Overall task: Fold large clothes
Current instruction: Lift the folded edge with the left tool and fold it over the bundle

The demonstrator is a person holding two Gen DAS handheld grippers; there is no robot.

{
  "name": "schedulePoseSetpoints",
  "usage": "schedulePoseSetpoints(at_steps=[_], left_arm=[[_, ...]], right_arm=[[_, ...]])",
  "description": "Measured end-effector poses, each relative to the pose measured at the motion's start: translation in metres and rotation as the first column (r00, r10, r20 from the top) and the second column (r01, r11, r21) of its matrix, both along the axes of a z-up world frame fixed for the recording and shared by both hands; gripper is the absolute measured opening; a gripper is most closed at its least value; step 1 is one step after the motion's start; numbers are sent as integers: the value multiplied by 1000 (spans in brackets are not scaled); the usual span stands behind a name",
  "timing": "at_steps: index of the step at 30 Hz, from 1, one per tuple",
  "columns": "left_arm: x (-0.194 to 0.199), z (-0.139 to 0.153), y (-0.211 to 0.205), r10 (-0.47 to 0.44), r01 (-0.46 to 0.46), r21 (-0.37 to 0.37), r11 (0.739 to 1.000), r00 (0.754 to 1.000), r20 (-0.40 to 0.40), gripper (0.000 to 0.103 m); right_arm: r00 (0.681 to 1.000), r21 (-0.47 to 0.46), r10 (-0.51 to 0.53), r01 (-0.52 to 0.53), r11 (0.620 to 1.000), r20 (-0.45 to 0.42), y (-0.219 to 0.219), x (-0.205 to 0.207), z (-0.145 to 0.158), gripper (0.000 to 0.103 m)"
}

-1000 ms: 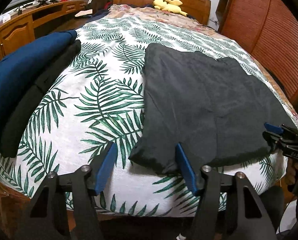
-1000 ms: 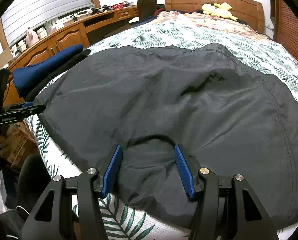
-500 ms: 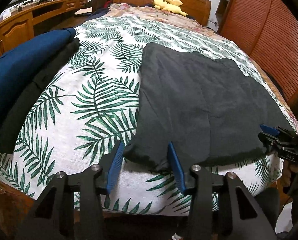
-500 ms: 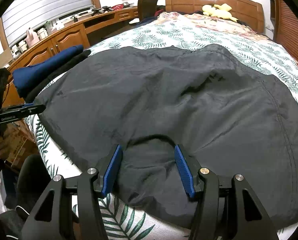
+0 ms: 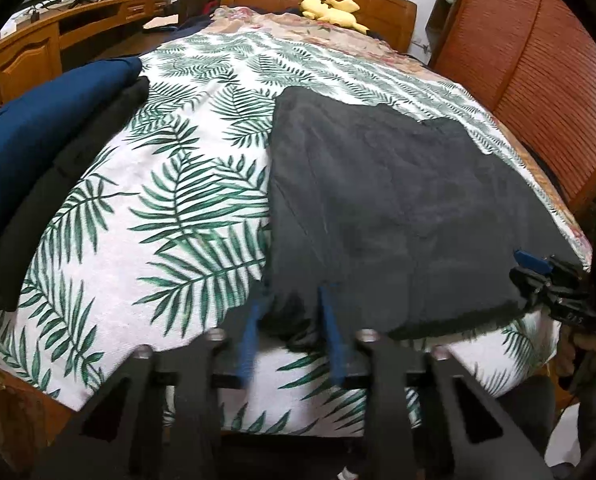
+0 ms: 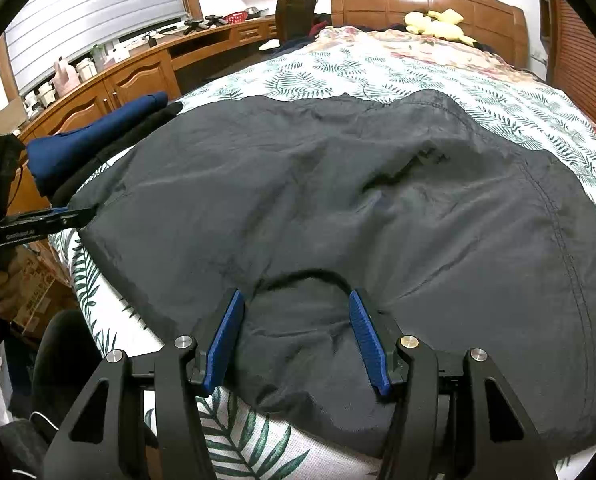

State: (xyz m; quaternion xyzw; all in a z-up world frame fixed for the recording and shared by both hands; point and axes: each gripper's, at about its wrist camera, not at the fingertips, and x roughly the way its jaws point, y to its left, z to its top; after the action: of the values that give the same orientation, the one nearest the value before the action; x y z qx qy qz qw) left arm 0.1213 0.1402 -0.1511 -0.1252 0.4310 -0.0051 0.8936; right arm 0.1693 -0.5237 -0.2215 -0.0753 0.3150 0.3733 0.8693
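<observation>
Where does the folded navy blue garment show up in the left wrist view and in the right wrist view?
Left wrist view: the navy blue garment fills the far left, on a black garment.
Right wrist view: it lies upper left, beyond the dark grey garment.
Shared landmark: the yellow plush toy by the headboard.
</observation>
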Motion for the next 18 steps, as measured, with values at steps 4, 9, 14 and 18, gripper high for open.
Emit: schedulePoseSetpoints(at_steps=[4, 9, 14, 18], left_arm=[[5, 19, -4, 4, -4, -12, 1000, 999, 37, 13], [9, 53, -23, -31, 27, 36, 999, 994, 106, 12], [15, 76, -49, -63, 54, 61, 997, 986, 157, 11], [25, 92, -71, -97, 82, 86, 993, 977, 190, 10]], right_arm=[[1000, 4, 4, -4, 1000, 0, -2, 1, -1, 57], [1000, 12, 6, -6, 1000, 3, -3, 1, 0, 57], [999, 20, 33, -33, 999, -16, -12, -1, 6, 57], [999, 29, 32, -32, 999, -16, -32, -7, 10, 57]])
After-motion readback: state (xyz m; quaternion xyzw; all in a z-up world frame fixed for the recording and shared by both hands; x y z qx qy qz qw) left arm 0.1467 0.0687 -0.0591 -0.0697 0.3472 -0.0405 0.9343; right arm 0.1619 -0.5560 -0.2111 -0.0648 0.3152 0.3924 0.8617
